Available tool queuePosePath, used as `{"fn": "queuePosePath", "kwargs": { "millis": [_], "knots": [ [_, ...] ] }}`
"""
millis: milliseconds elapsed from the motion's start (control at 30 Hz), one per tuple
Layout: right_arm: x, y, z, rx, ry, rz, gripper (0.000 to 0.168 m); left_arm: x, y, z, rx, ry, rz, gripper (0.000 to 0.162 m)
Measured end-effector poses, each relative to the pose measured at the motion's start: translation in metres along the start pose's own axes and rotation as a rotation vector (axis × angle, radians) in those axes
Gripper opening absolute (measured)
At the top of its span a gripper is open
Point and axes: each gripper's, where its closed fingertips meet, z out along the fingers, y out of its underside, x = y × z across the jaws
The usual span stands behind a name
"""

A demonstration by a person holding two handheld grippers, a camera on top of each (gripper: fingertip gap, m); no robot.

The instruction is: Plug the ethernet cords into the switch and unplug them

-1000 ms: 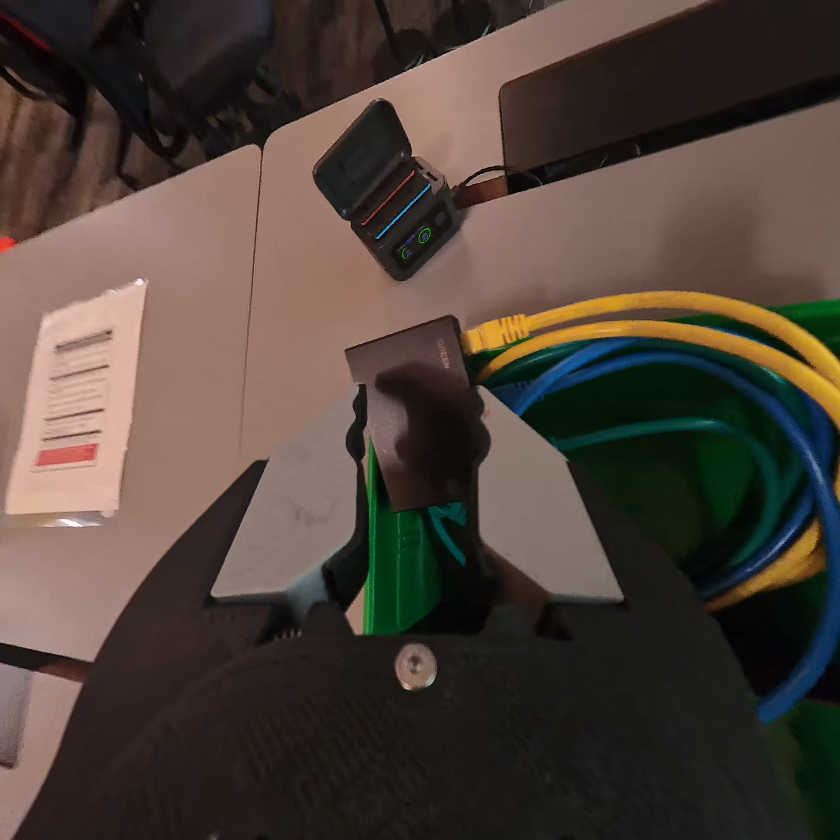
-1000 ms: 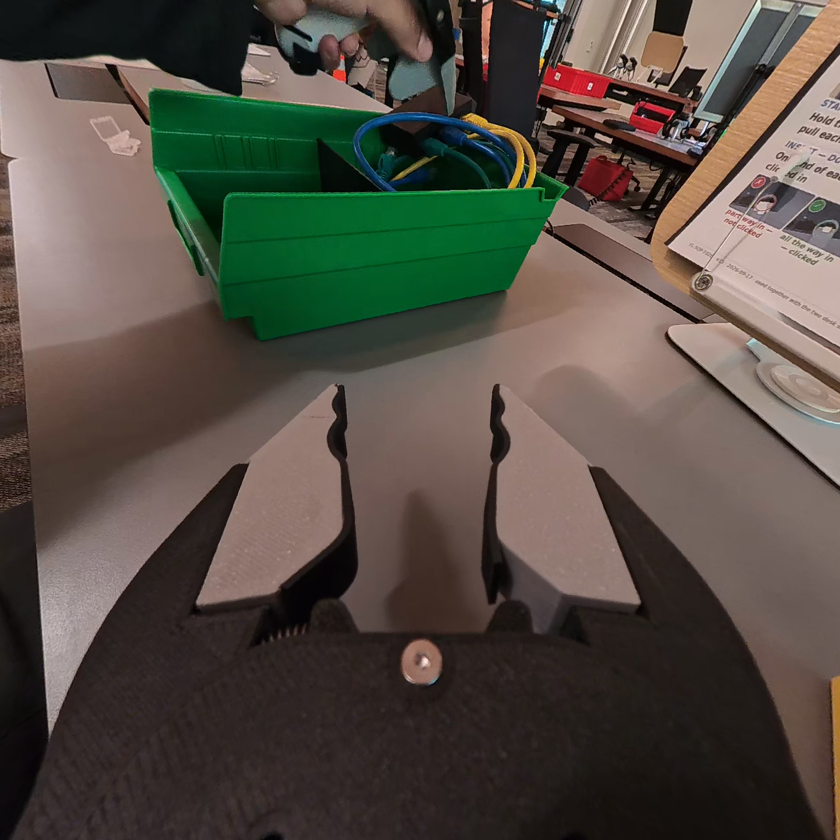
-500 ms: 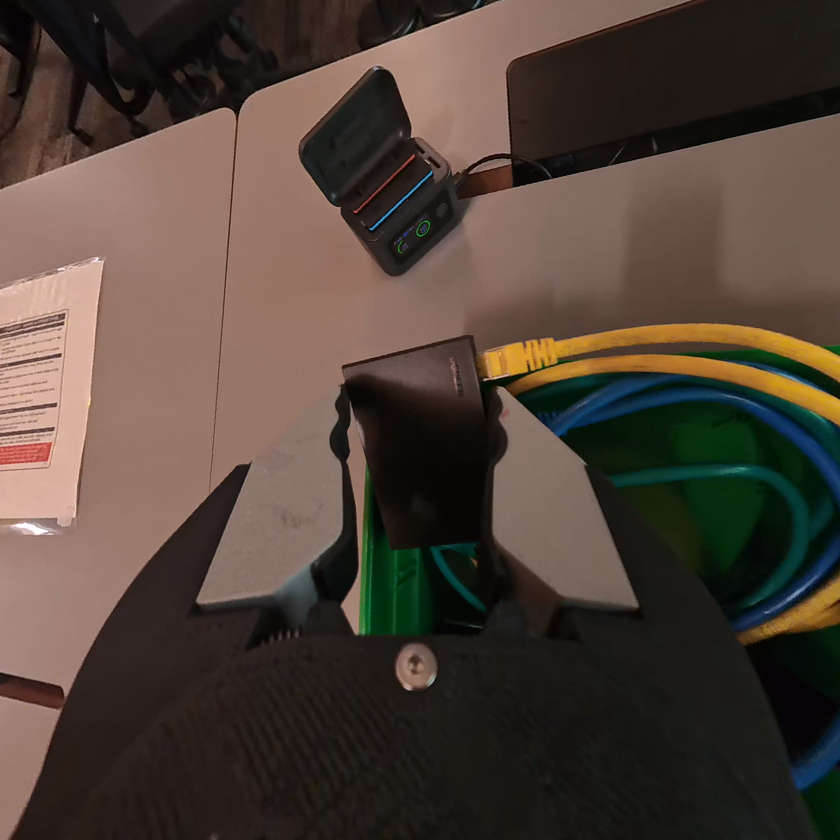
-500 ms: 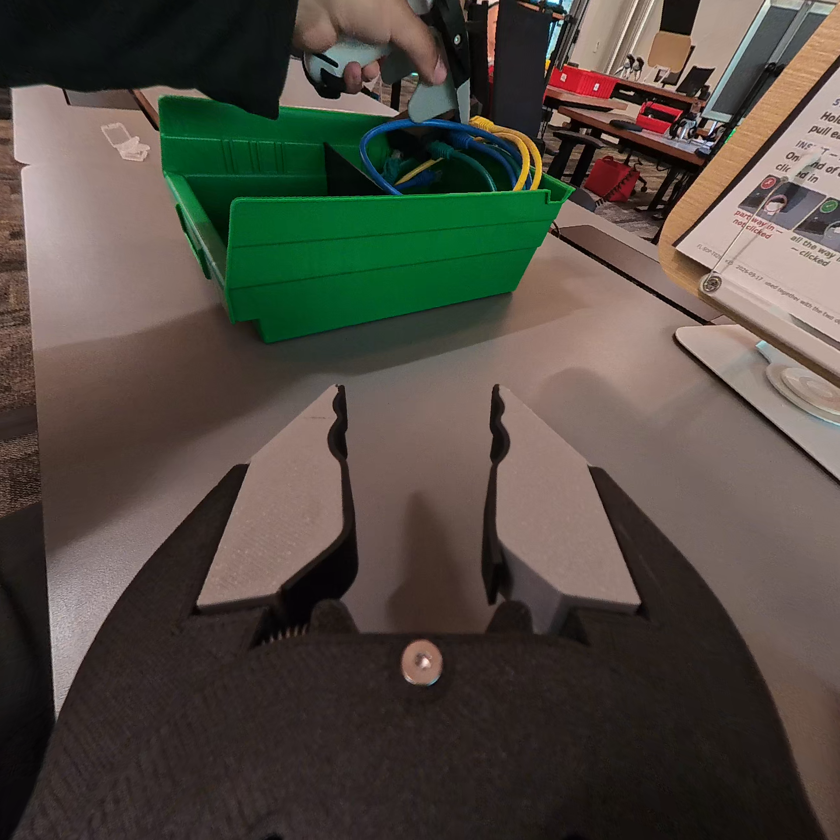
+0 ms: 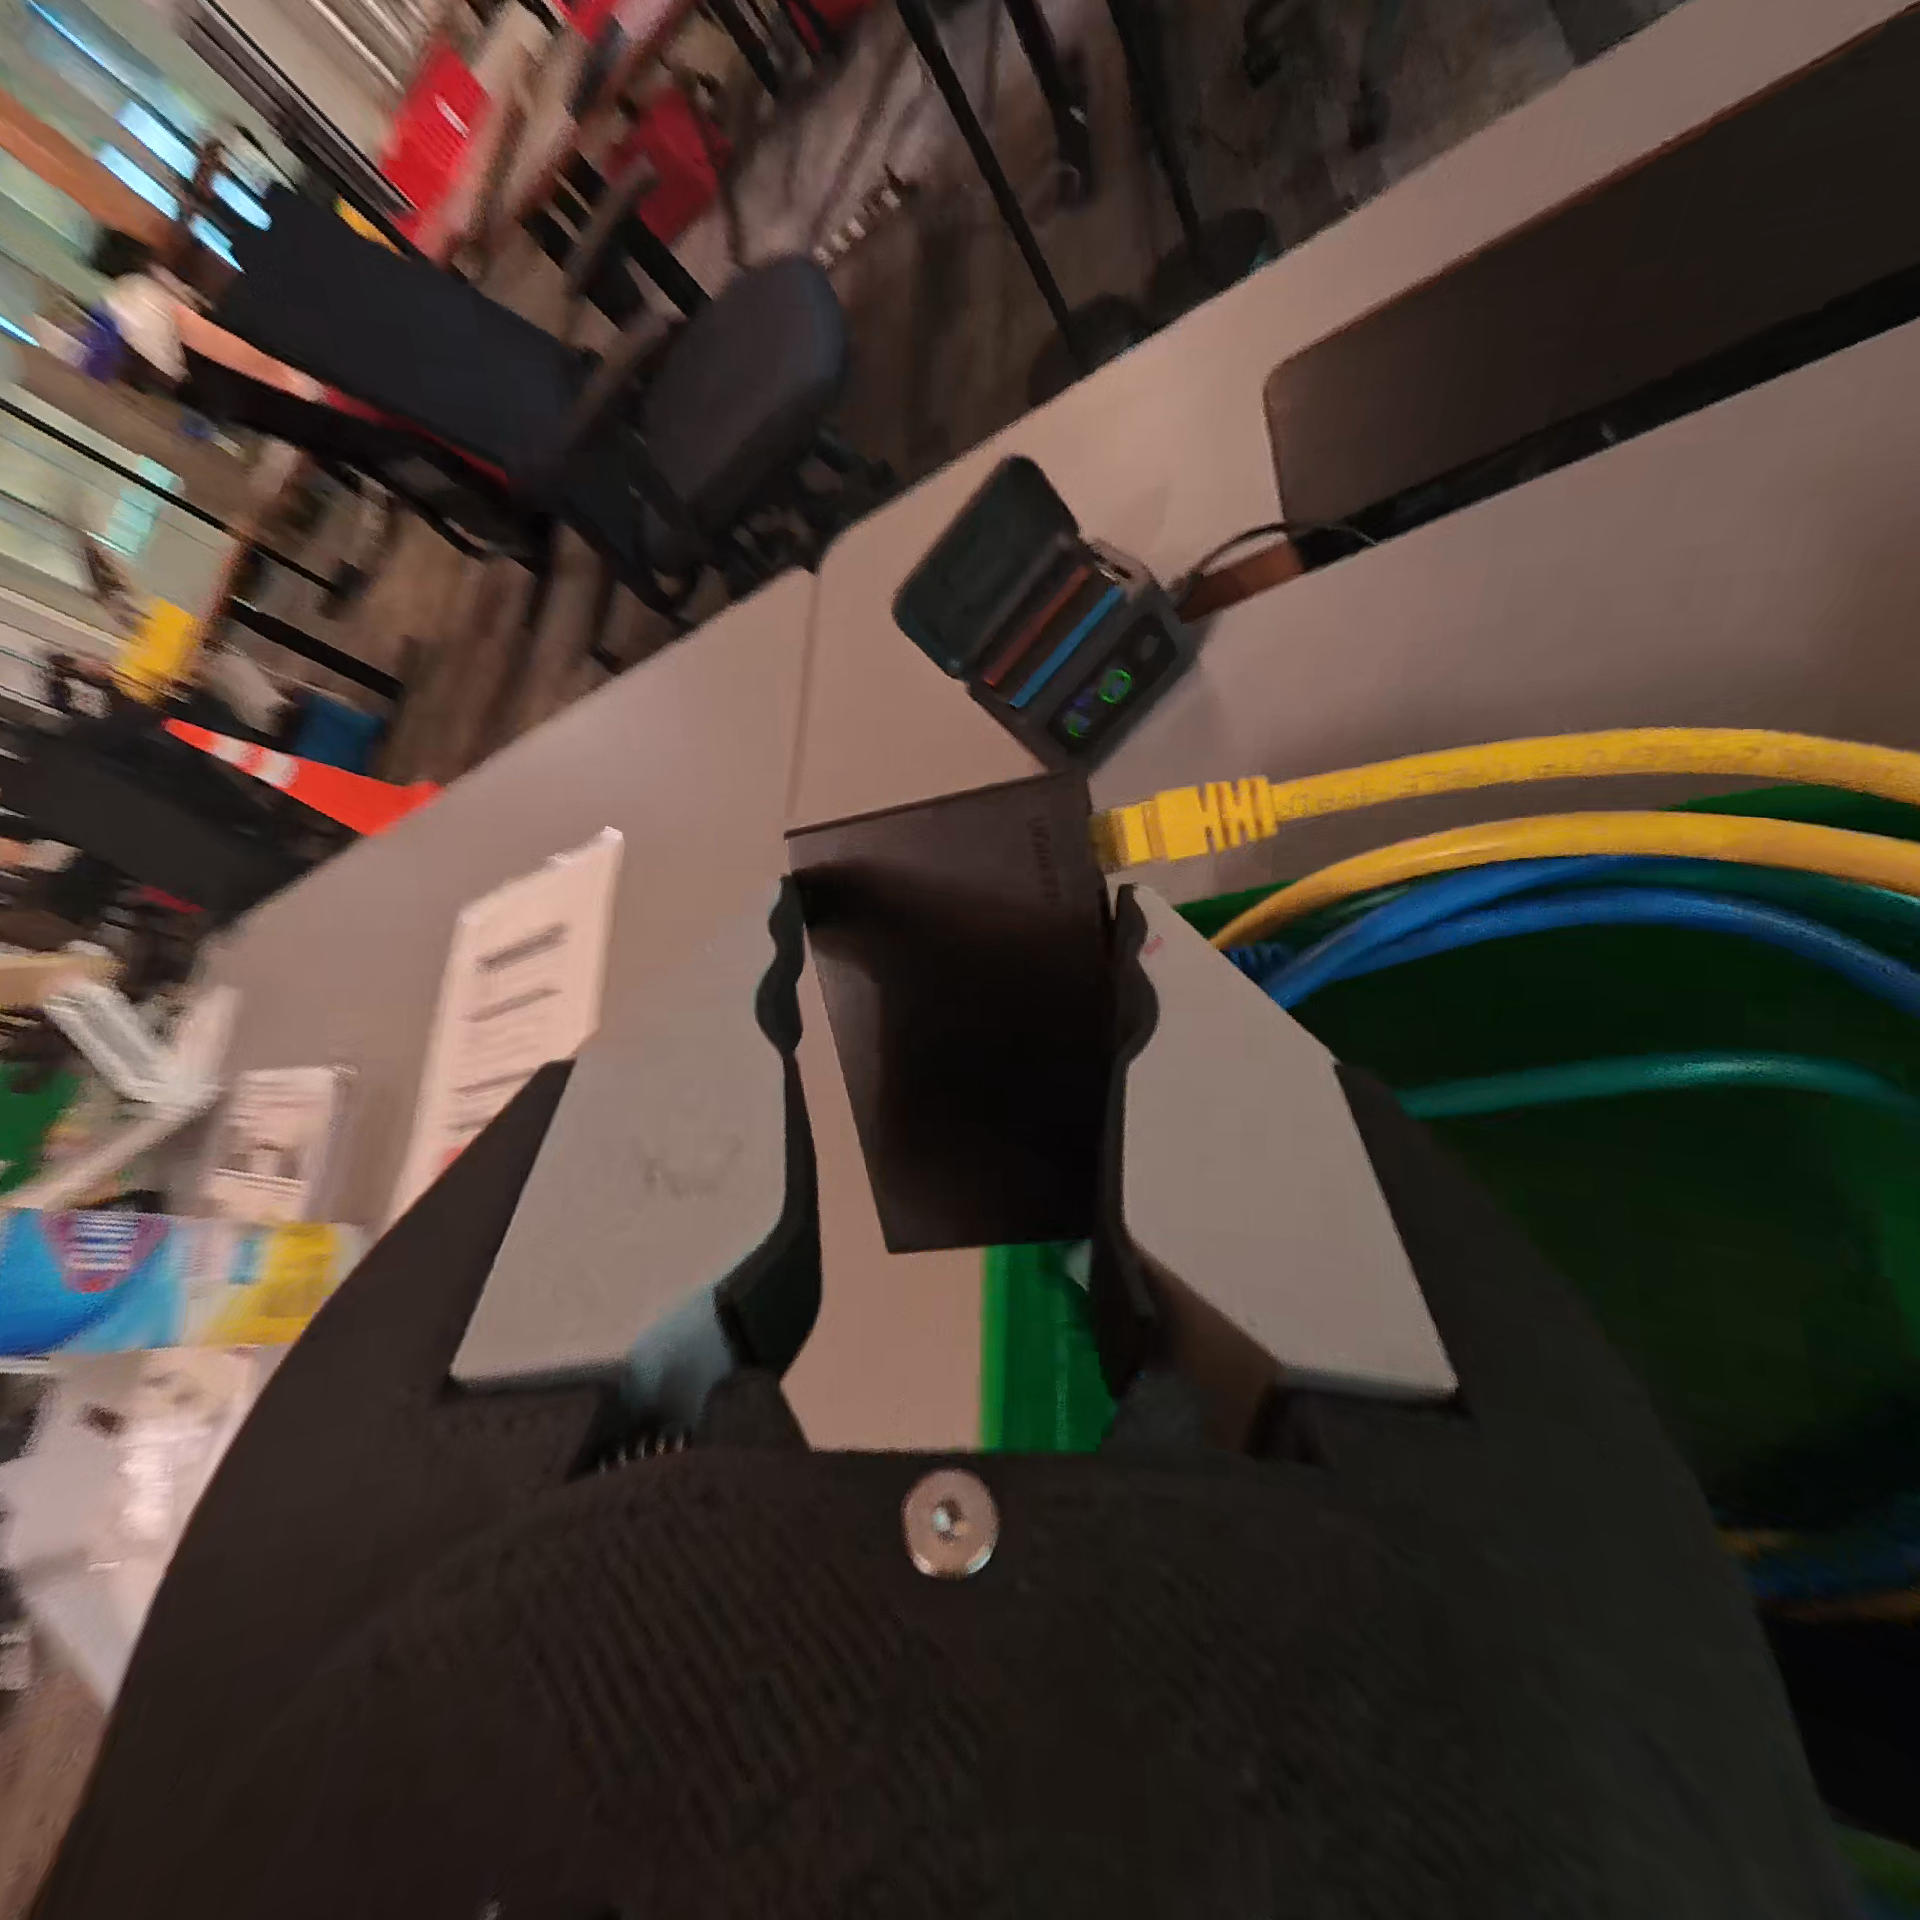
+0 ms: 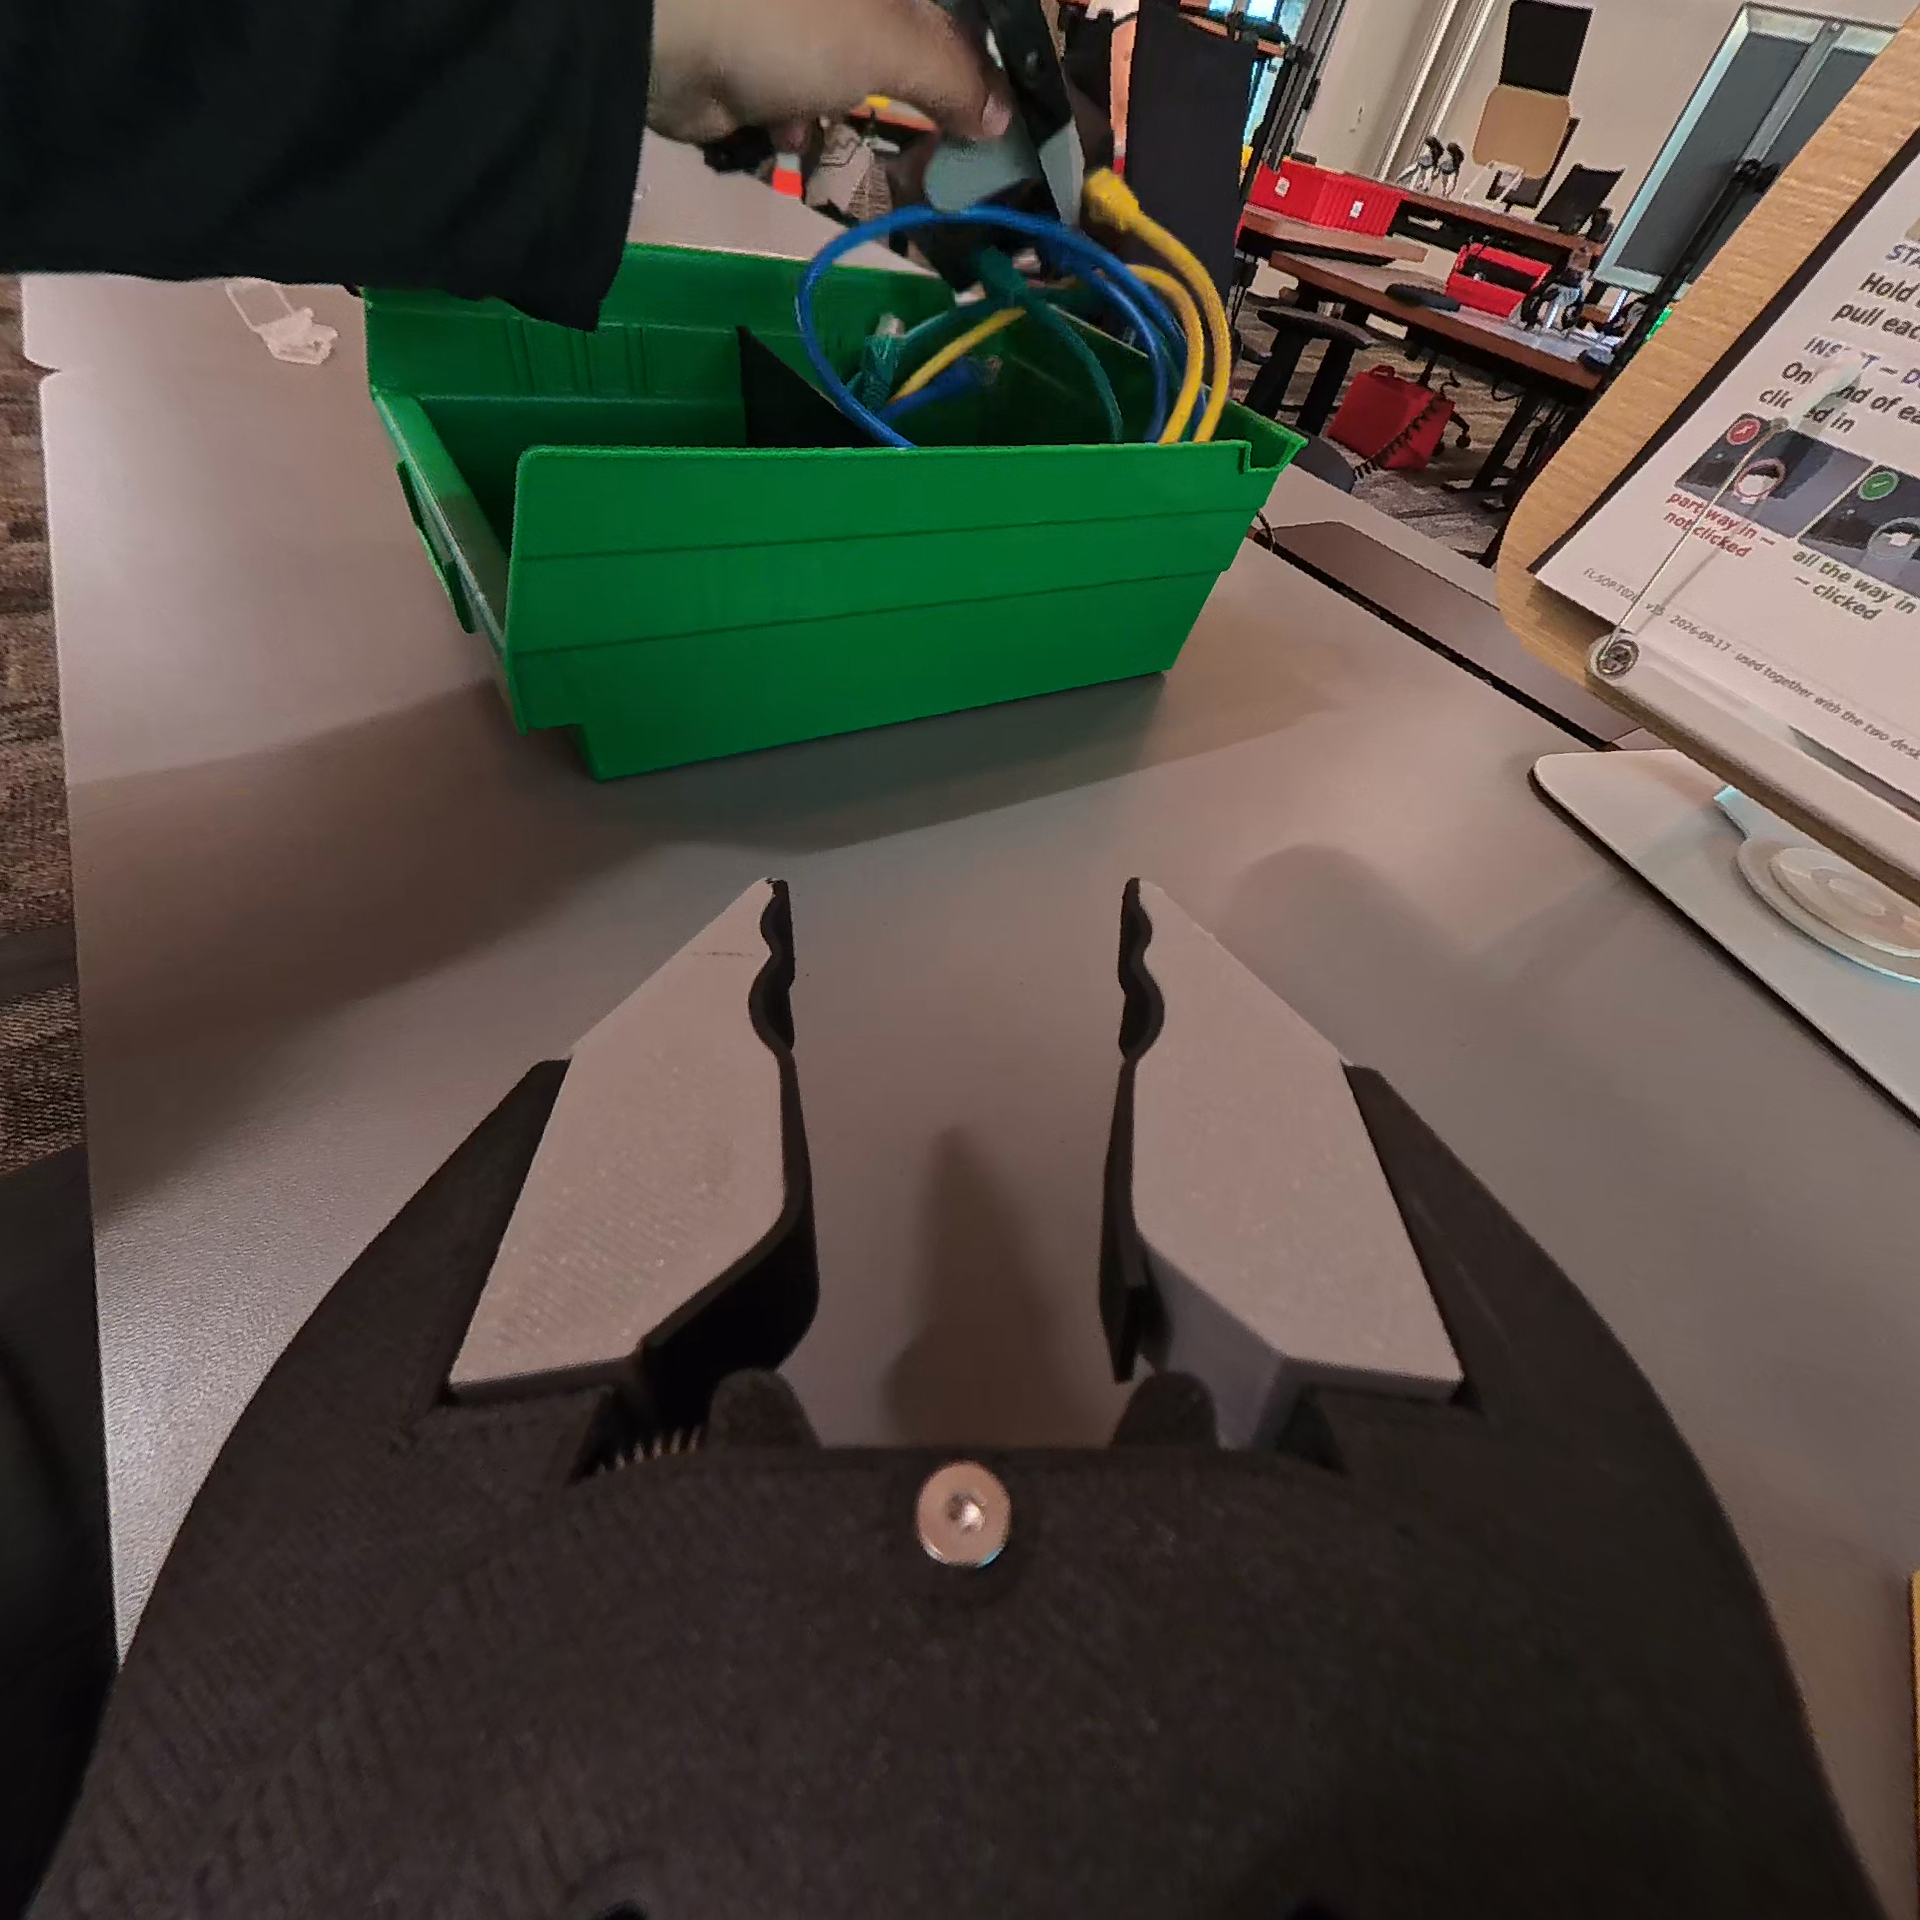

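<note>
My left gripper [image 5: 951, 914] is shut on a black ethernet switch [image 5: 956, 997] and holds it above the green bin [image 5: 1662, 1247]. A yellow cord [image 5: 1455, 774] is plugged into the switch's right side; blue [image 5: 1558, 914] and teal [image 5: 1662, 1075] cords trail into the bin. In the right wrist view the left gripper [image 6: 1023, 171], a hand on it, lifts the switch with yellow [image 6: 1174, 301], blue [image 6: 862, 234] and teal cords hanging into the bin [image 6: 831, 582]. My right gripper [image 6: 951, 909] is open and empty over the grey table [image 6: 312, 831], in front of the bin.
A small dark charging case [image 5: 1049, 639] with its lid open sits on the table beyond the switch. A paper sheet [image 5: 520, 987] lies to the left. An instruction board on a stand [image 6: 1766, 499] is at the right. Chairs and desks fill the background. The gap from one gripper's tips to the other's is roughly 40 centimeters.
My left gripper has lifted the switch higher out of the bin and tilted, pulling the cords up with it. My right gripper has stayed open and nearly still.
</note>
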Motion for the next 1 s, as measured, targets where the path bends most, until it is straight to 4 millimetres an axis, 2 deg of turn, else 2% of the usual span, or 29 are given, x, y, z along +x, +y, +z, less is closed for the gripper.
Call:
{"fn": "queuePosePath", "kwargs": {
  "millis": [267, 400, 600, 800, 900, 1000],
  "knots": [
    [0.001, -0.001, -0.001, 0.005, 0.005, -0.005, 0.059, -0.035, -0.044, -0.06, 0.169, -0.244, 0.251, 0.059],
    [0.002, -0.001, -0.001, 0.008, 0.01, -0.004, 0.059, -0.053, -0.07, -0.097, 0.213, -0.308, 0.3, 0.058],
    [0.004, -0.002, -0.003, 0.015, 0.019, -0.003, 0.059, -0.093, -0.116, -0.165, 0.277, -0.41, 0.329, 0.058],
    [0.005, -0.004, -0.004, 0.026, 0.023, -0.002, 0.058, -0.127, -0.159, -0.243, 0.344, -0.507, 0.354, 0.058],
    [0.006, -0.005, -0.006, 0.036, 0.025, 0.004, 0.058, -0.136, -0.178, -0.284, 0.389, -0.533, 0.356, 0.058],
    [0.008, -0.007, -0.007, 0.046, 0.03, 0.01, 0.058, -0.135, -0.193, -0.322, 0.436, -0.533, 0.359, 0.058]
  ]
}}
